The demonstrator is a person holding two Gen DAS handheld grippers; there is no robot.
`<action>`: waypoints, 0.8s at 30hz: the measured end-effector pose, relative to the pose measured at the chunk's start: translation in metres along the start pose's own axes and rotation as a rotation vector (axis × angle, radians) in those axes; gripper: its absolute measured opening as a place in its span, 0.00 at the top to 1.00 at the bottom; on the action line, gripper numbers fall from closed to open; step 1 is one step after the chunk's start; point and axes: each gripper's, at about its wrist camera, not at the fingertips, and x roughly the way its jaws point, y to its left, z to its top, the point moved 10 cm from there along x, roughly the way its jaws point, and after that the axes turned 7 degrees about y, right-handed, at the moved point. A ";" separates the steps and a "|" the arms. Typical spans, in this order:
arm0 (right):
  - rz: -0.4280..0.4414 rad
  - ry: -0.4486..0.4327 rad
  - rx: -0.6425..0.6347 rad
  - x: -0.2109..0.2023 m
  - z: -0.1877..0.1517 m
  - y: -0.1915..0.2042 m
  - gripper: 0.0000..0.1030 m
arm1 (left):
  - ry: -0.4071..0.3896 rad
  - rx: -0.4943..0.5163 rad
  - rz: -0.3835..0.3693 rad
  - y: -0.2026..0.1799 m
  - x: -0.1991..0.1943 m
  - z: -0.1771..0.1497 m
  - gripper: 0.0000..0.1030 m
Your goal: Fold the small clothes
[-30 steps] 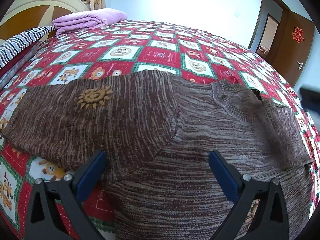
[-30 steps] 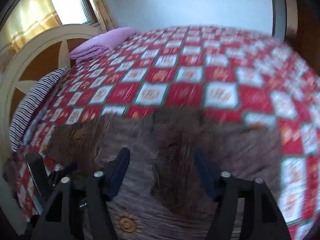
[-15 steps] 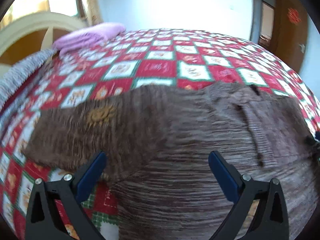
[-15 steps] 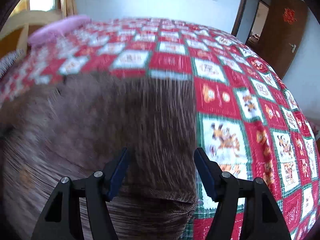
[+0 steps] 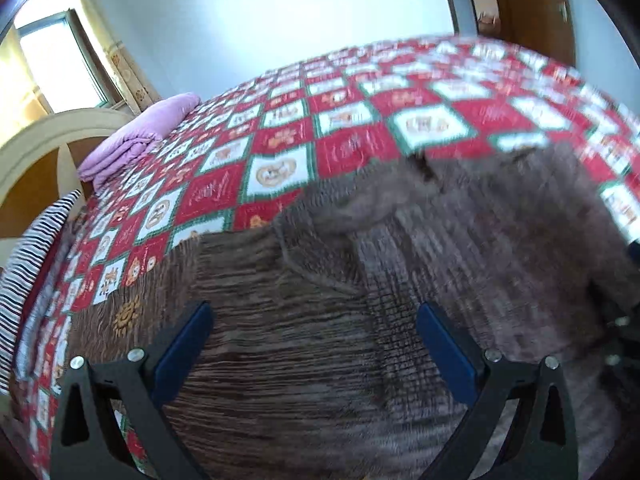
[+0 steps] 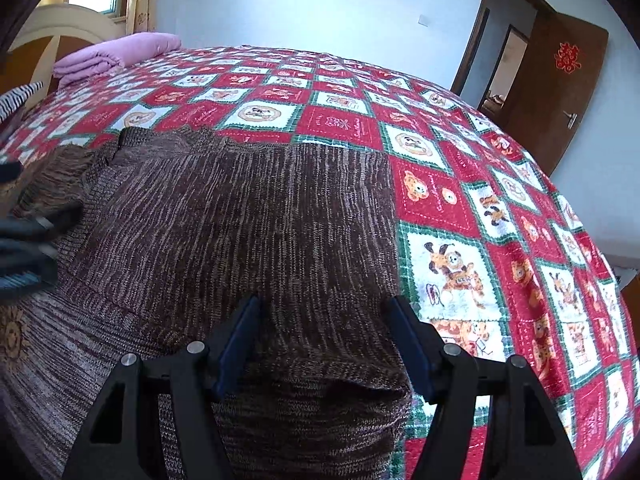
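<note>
With both pairs of blue-padded fingers spread wide and gripping nothing, the left gripper (image 5: pixel 312 344) and right gripper (image 6: pixel 324 340) hover low over the brown knit sweater (image 6: pixel 248 216), which lies flat on the red patchwork quilt (image 6: pixel 460 184); folded pink bedding (image 6: pixel 116 54) sits beyond.
</note>
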 end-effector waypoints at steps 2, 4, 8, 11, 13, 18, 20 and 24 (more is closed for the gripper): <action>-0.006 -0.002 -0.003 0.000 0.000 0.001 0.34 | 0.016 0.017 0.046 0.000 0.009 -0.004 0.00; -0.017 -0.004 -0.011 0.000 0.000 0.002 0.34 | -0.016 0.022 0.046 0.002 0.007 -0.005 0.00; -0.045 -0.010 -0.032 -0.002 0.001 0.004 0.34 | -0.036 0.054 0.061 0.001 0.006 -0.007 0.00; -0.058 -0.012 -0.040 -0.002 0.002 0.005 0.34 | -0.043 0.055 0.073 -0.001 0.005 -0.008 0.00; -0.066 -0.014 -0.049 -0.003 0.002 0.005 0.34 | -0.047 0.053 0.074 -0.001 0.004 -0.009 0.00; -0.080 -0.037 -0.129 -0.016 0.007 0.014 0.34 | -0.036 0.007 0.041 0.009 0.009 -0.012 0.00; -0.083 -0.046 -0.146 -0.018 0.009 0.017 0.34 | -0.034 -0.006 0.032 0.012 0.010 -0.014 0.00; -0.102 -0.047 -0.164 -0.020 0.017 0.022 0.34 | -0.024 -0.013 0.025 0.013 0.012 -0.016 0.00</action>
